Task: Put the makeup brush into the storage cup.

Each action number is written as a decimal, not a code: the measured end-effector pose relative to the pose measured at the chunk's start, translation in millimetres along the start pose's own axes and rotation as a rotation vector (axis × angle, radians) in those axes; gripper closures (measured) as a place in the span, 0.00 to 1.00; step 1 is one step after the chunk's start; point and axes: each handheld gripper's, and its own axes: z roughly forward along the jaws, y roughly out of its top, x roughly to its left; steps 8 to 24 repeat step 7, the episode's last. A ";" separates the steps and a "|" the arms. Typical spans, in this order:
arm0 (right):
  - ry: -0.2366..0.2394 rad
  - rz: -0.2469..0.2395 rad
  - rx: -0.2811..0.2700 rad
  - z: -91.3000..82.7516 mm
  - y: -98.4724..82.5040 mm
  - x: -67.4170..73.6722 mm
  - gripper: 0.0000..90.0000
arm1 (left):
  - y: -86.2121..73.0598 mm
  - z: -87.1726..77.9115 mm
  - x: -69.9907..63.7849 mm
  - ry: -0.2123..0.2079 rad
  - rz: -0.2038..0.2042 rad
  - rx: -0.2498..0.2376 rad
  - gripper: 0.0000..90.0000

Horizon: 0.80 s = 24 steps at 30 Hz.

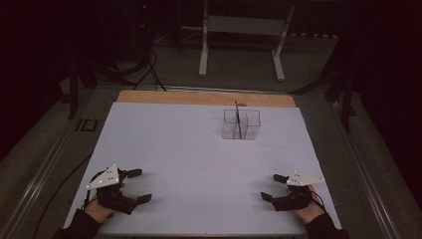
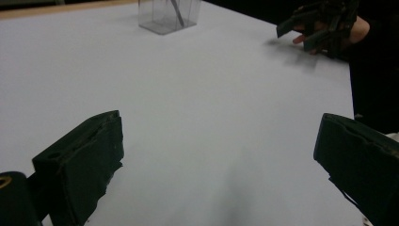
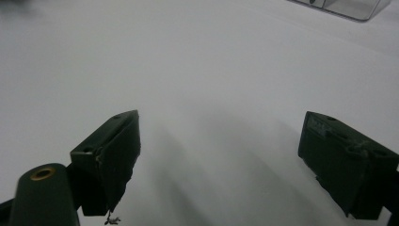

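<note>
High view: both the left claw (image 1: pixel 138 185) and right claw (image 1: pixel 273 186) gape empty, well short of the clear divided container (image 1: pixel 241 124); a careless reach could topple it and its upright pen (image 1: pixel 238 118).

My black left gripper (image 1: pixel 138 185) and right gripper (image 1: pixel 273 186), white sheet (image 1: pixel 199 149), clear container (image 1: pixel 241 124), tan wooden table edge (image 1: pixel 199 97)

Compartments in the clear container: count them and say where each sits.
2. The clear container at the table's far centre has a left compartment and a right compartment; a thin dark stick stands at the divider.
</note>
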 end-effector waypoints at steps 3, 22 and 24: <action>-0.001 0.004 -0.004 0.1 0.6 0.1 0.15 | -0.4 1.8 -1.5 -0.005 0.008 0.019 0.03; -0.001 0.004 0.000 0.5 0.7 0.3 0.15 | -0.1 1.7 -2.4 -0.008 0.009 0.017 0.03; -0.001 0.004 0.000 0.5 0.7 0.3 0.15 | -0.1 1.7 -2.4 -0.008 0.009 0.017 0.03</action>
